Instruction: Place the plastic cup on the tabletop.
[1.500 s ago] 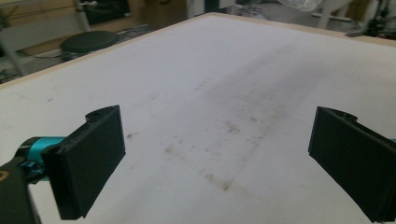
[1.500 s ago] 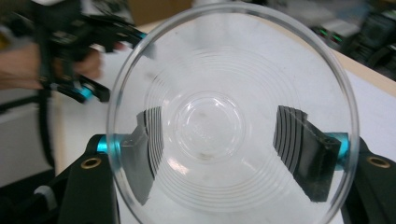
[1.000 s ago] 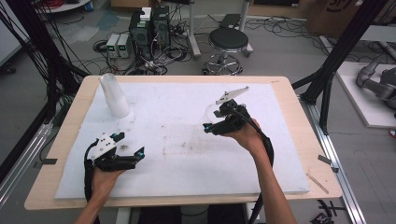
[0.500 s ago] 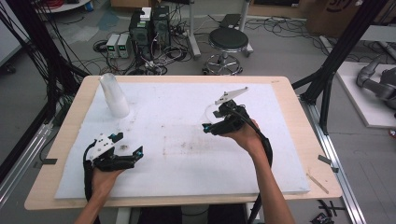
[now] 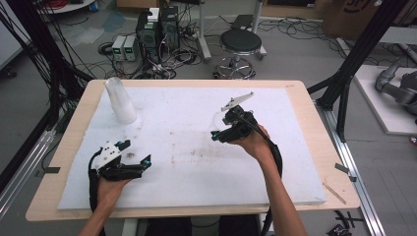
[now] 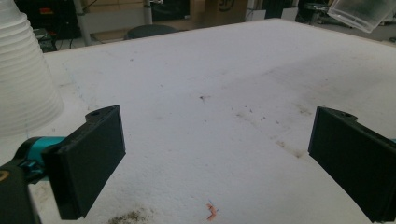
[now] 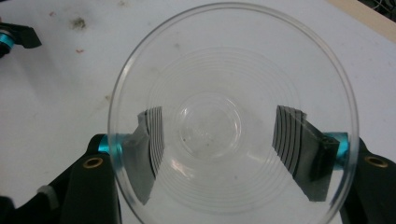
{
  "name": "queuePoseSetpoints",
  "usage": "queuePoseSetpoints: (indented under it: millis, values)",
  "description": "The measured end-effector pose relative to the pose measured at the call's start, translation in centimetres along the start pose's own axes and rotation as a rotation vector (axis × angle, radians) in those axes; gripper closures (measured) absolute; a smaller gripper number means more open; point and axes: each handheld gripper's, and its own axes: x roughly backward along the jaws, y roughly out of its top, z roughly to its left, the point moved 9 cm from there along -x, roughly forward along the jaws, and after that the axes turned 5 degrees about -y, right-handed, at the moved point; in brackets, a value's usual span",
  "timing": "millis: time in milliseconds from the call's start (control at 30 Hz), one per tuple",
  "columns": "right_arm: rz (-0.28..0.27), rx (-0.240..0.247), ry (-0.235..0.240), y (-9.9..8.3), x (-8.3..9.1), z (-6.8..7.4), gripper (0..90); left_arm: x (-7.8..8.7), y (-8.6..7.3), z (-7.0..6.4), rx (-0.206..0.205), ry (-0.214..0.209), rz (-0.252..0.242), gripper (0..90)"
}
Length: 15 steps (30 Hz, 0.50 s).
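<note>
Right gripper [image 5: 215,133] jaws clamp a clear cup [image 7: 232,116] above the table [image 5: 295,162].

Wooden table [image 5: 314,147] at centre of the high view, topped by a white foam sheet [image 5: 177,113] with brown stains. Grey concrete floor [image 5: 295,54] beyond, strewn with cables [image 5: 162,59]. Black stool [image 5: 241,44] on a chrome base at upper centre. Computer towers [image 5: 157,27] and small grey boxes [image 5: 123,46] at upper left. Black frame struts [image 5: 359,54] at right and left edges. Cardboard box [image 5: 354,14] at upper right. White platform [image 5: 383,103] at far right. Even indoor light.
</note>
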Motion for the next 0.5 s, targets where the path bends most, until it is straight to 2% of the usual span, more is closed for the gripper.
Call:
queuePoseSetpoints:
  millis: [133,300,500]
  values:
    - [0.028,0.016,-0.02,-0.1,-0.8,0.1,34.4,0.0,0.0,0.0,0.004,-0.009,-0.001,3.8]
    - [0.05,0.012,-0.018,-0.3,-2.0,0.1,34.4,-0.1,-0.1,-0.3,-0.02,-0.019,0.006,3.8]
    - [0.089,0.01,-0.018,-1.2,-4.3,0.4,34.4,-0.1,-0.1,-0.4,-0.026,-0.029,0.004,3.8]
